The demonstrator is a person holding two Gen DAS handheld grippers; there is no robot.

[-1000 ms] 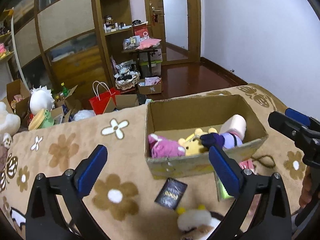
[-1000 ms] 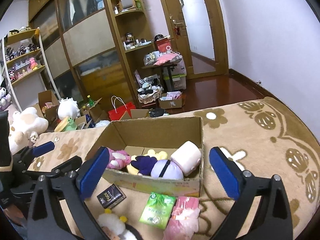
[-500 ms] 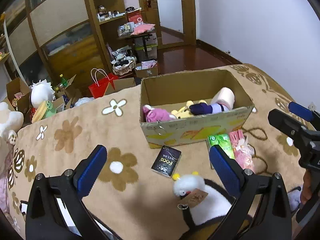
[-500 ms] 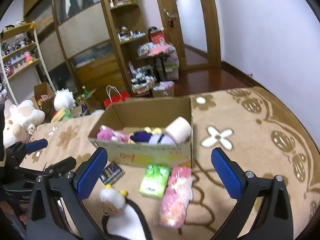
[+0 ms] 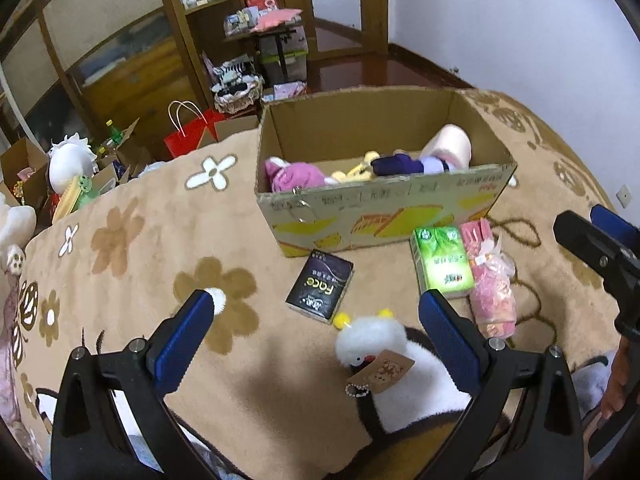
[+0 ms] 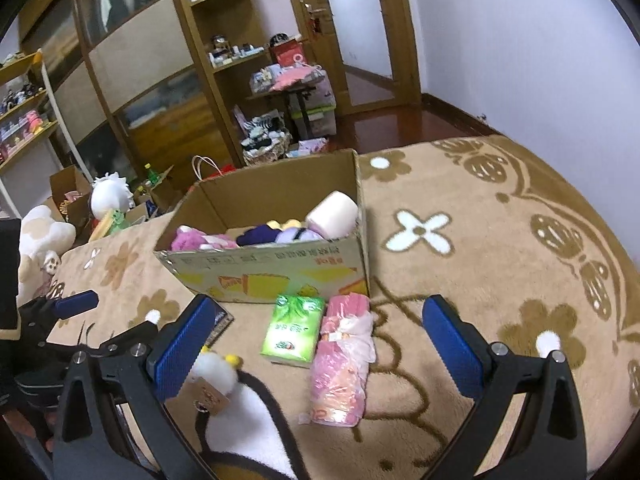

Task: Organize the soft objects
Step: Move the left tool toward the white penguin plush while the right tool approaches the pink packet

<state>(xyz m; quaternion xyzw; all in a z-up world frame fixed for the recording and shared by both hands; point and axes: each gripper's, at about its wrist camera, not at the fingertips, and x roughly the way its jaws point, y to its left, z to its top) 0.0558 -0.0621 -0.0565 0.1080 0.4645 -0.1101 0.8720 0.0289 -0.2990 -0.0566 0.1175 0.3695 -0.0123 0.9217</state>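
Both grippers, left gripper (image 5: 316, 320) and right gripper (image 6: 316, 328), hover spread wide above the white plush (image 5: 400, 360), apparently not touching it.

The right gripper (image 6: 320, 340) is held wide open above a flowered blanket (image 6: 500, 240). Between its fingers, a green tissue pack (image 6: 293, 330) and a pink bag (image 6: 343, 360) are seen side by side. Beyond them stands a box (image 6: 280, 272) of plush toys. A white plush (image 6: 240, 408) is seen beside the left finger.
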